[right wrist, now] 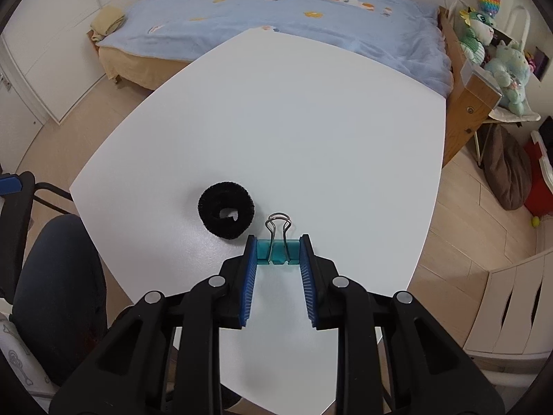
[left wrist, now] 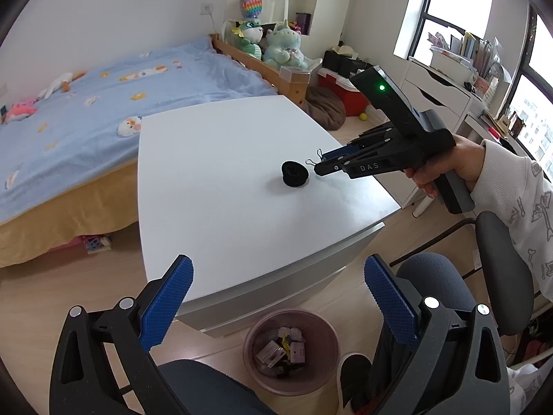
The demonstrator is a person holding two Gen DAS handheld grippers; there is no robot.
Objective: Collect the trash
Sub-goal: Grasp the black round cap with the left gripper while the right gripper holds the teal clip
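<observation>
- Spanning most of both views, the white table [right wrist: 276, 121] carries only two small things, both near its edge on the person's side.
- Waiting on the floor below that edge, the pink bin [left wrist: 321, 373] already holds several scraps, so part of the collecting looks done.
- Hovering above the bin, the left gripper [left wrist: 276, 307] has its jaws spread wide with nothing between them.
- Reaching over the table, the right gripper [right wrist: 278, 269] has its blue pads pressed against the two ends of the teal binder clip [right wrist: 276, 250], which seems to rest on the table, not yet lifted.
- Lying just beside the clip, the black hair tie [right wrist: 226, 215] is untouched; clip and tie both remain to go in the bin.
</observation>
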